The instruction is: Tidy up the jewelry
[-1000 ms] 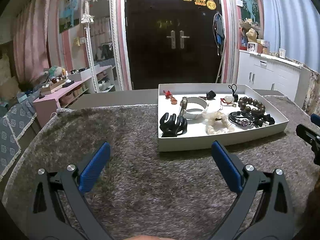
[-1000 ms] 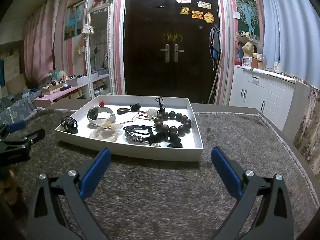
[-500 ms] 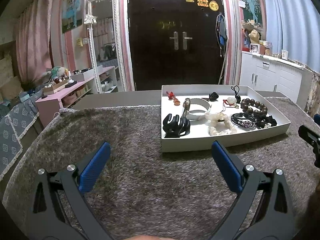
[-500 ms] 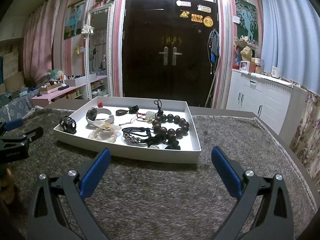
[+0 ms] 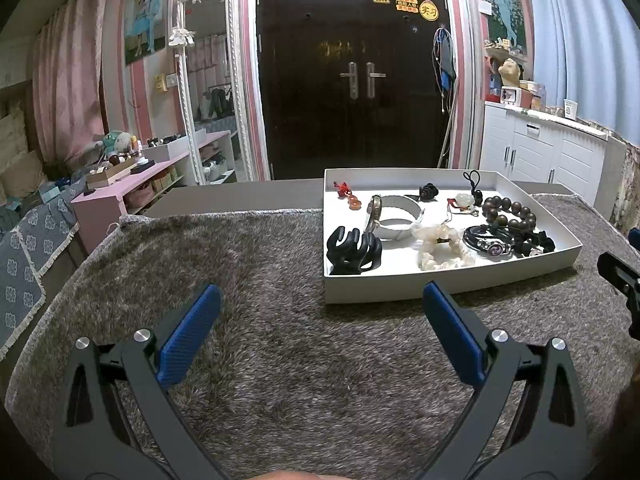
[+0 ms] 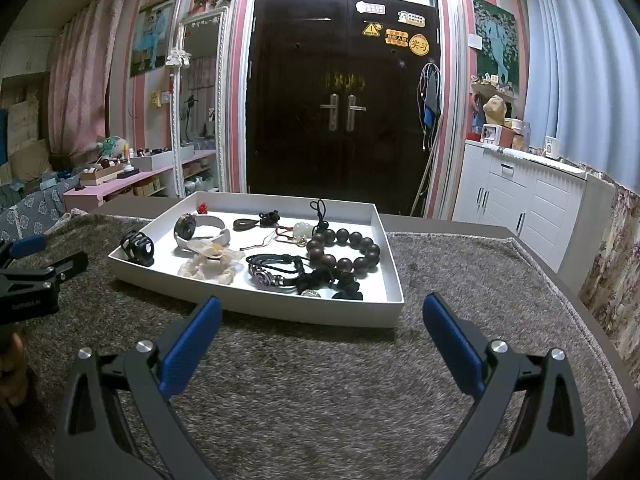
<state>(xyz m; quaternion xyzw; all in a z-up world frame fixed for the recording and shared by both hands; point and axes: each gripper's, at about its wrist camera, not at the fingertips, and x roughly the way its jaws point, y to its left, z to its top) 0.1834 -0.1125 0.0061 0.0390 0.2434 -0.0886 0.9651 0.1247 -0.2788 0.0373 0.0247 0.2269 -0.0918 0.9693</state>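
Two hand-held claws hover over a worktop (image 5: 280, 360) covered w/ a shaggy grey-brown rug. The left claw (image 5: 320, 320) is spread wide, blue pads well apart, nothing between them; the right claw (image 6: 320, 328) is likewise spread and empty. Both sit short of a shallow white tray (image 6: 256, 308), probably pausing before a first pick.

All the jewelry lies loose inside the tray, low walls keeping it together. Left view, approx. front to back: black claw hair clip (image 5: 354, 250) at the near-left corner, cream scrunchie (image 5: 444, 248) beside it, dark braided bracelet w/ a purple charm (image 5: 490, 242), big brown bead bracelet (image 5: 508, 214) toward the right wall, white-strapped watch (image 5: 394, 216) on its side mid-tray, small red and orange pieces (image 5: 348, 196) at the back-left. A pale pendant on red cord (image 6: 300, 232) lies near the beads; small, so its type is a guess.

Nothing seems sorted yet. The hair clip is nearest the left claw, beads nearest the right.
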